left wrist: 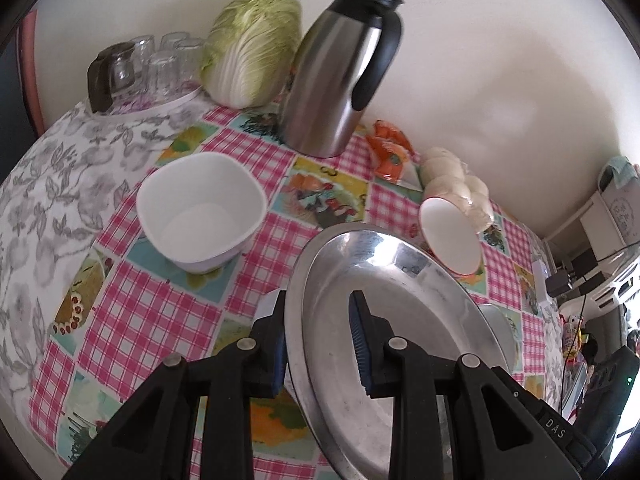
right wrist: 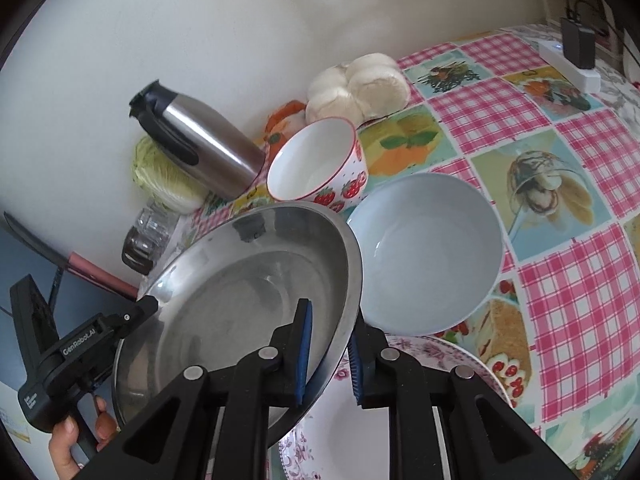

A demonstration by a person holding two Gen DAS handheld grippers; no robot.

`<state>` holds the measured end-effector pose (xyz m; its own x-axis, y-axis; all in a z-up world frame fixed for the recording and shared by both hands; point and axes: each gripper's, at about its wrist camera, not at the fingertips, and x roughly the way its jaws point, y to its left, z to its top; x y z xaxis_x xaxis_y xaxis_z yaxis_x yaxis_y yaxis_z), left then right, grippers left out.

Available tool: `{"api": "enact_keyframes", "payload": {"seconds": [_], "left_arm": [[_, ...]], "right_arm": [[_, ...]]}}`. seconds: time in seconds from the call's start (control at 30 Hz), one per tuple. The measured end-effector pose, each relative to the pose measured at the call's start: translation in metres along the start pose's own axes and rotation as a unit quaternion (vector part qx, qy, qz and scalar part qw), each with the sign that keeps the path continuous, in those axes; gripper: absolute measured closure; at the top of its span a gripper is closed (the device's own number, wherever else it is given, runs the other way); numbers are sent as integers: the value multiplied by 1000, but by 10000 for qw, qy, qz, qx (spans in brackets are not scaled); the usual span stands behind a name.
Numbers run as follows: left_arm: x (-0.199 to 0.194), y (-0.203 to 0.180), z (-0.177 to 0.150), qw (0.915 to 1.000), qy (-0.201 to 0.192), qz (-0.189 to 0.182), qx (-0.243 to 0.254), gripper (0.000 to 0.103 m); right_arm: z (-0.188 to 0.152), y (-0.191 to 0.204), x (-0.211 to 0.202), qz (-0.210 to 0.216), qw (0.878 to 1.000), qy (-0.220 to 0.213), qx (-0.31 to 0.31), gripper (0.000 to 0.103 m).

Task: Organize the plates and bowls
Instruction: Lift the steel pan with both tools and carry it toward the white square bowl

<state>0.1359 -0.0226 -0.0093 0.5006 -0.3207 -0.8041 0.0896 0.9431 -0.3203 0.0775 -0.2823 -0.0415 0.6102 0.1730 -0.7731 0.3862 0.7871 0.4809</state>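
Both grippers hold one steel plate (left wrist: 400,320) by opposite edges, and it hangs tilted above the counter (left wrist: 160,312), which is covered by a pink checked cloth. In the left wrist view the left gripper (left wrist: 320,344) is clenched on the plate's rim at 6 o'clock, one finger outside the rim and the other blue pad (left wrist: 360,344) lying on the inner face. In the right wrist view the right gripper (right wrist: 328,356) grasps the opposite rim, again at 6 o'clock, with the rim between its blue pads; the left gripper shows there at 8 o'clock, biting the plate's far edge, with a hand (right wrist: 68,444) on its handle. Under the plate in the right view lies a flowered plate (right wrist: 460,364) at 5 o'clock, and a pale blue bowl (right wrist: 428,256) sits just beside the steel rim at 3 o'clock. A strawberry bowl (right wrist: 320,160) stands at 12 o'clock, near the buns (right wrist: 360,84) by the wall. In the left view a square white bowl (left wrist: 200,208) sits at 10 o'clock, well apart from the plate. A steel jug (left wrist: 340,72), a cabbage (left wrist: 252,48) and upturned glasses (left wrist: 160,64) stand along the wall at 11 to 12 o'clock.
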Motion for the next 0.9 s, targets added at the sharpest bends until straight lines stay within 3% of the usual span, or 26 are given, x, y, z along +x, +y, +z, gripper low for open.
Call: {"api": "enact_keyframes", "payload": {"seconds": [0.6, 0.9], "left_arm": [[31, 30, 5, 9986, -56, -72, -516, 74], [43, 32, 2, 9987, 16, 206, -457, 72]], "right_arm": [[2, 21, 32, -275, 9988, 162, -371, 84], [3, 30, 42, -443, 9967, 153, -662, 84]]}}
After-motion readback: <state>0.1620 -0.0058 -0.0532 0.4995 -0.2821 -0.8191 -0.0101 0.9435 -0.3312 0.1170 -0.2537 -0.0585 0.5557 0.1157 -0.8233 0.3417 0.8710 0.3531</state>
